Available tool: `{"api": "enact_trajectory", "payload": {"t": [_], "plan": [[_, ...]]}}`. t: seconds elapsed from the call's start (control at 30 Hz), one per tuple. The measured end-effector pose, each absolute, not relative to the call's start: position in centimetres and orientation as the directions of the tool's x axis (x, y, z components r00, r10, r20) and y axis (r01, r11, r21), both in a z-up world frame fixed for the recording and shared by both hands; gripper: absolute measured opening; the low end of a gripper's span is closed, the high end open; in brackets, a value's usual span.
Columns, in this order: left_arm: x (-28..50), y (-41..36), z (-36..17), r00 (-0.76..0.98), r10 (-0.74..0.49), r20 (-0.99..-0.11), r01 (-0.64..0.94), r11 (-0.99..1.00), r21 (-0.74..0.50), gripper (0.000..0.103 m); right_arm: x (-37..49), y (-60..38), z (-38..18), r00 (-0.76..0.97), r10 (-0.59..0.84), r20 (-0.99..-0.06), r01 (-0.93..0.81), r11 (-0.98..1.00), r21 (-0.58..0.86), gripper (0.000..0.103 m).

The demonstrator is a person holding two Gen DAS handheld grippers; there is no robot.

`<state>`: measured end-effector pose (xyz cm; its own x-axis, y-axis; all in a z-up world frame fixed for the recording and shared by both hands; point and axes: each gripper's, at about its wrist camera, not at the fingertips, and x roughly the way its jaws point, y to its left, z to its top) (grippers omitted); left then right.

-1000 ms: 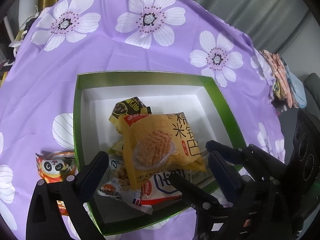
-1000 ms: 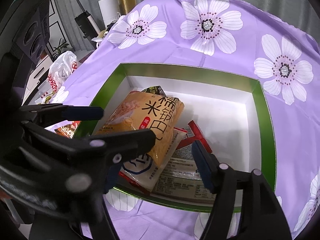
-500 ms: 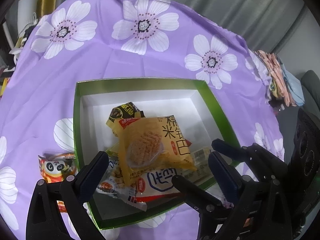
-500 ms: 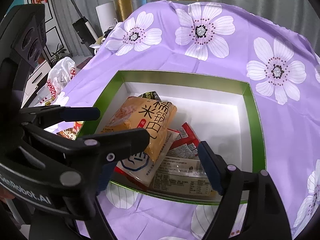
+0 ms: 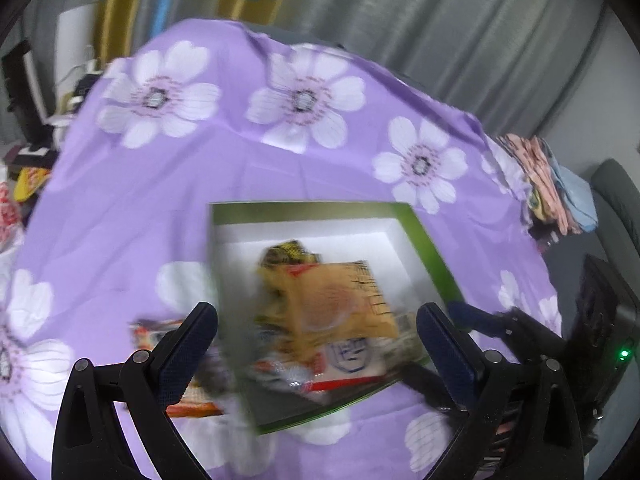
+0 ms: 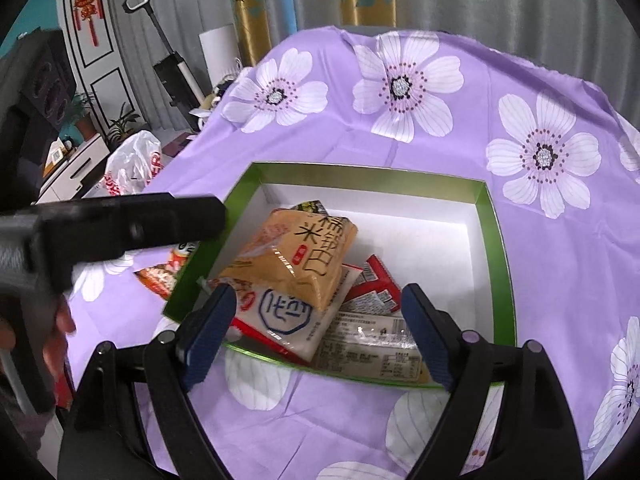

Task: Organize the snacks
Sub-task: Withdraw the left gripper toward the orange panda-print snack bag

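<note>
A green-rimmed white box sits on the purple flowered cloth and holds several snack packets. A yellow rice-cracker bag lies on top of a white packet, a red packet and a flat white pack. An orange panda snack packet lies on the cloth left of the box. My left gripper is open and empty, above the box's near edge. My right gripper is open and empty over the box's near side. The left wrist view is blurred.
The purple flowered cloth covers the table and drops off at the back and sides. A white and red plastic bag lies off the left edge. Folded clothes sit to the right. Curtains hang behind.
Both grippers have pulled back and up from the box, so more cloth and room shows. The left gripper has swung left. Both stay open; the snacks have not moved.
</note>
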<state>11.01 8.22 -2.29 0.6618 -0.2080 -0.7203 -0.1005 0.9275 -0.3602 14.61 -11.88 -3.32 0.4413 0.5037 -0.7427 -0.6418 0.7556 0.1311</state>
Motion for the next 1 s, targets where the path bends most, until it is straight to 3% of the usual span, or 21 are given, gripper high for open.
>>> {"api": "enact_trajectory", "payload": {"t": [0.33, 0.77, 0.8, 0.93, 1.0], "plan": [[8.0, 16.2, -5.2, 0.644, -0.062, -0.762, -0.283, 0.907, -0.313, 0.099, 10.1, -11.9, -2.6, 0.412, 0.577, -0.706, -0.699, 0.697, 0.162, 0.088], [9.7, 15.3, -12.0, 0.498, -0.09, -0.862, -0.311, 0.91, -0.274, 0.098, 9.1, -12.7, -4.7, 0.379, 0.54, -0.751, -0.672, 0.719, 0.178, 0.088], [9.8, 15.4, -12.5, 0.493, -0.09, -0.865, -0.319, 0.907, -0.275, 0.096, 9.1, -12.7, -4.7, 0.378, 0.54, -0.752, -0.672, 0.719, 0.178, 0.088], [9.6, 15.9, -14.1, 0.472, -0.096, -0.876, -0.352, 0.891, -0.287, 0.067, 8.9, -12.8, -4.9, 0.373, 0.537, -0.757, -0.674, 0.717, 0.176, 0.088], [9.2, 15.9, -14.0, 0.488, -0.093, -0.868, -0.338, 0.896, -0.286, 0.067, 8.9, -12.8, -5.1, 0.37, 0.536, -0.759, -0.673, 0.718, 0.179, 0.088]]}}
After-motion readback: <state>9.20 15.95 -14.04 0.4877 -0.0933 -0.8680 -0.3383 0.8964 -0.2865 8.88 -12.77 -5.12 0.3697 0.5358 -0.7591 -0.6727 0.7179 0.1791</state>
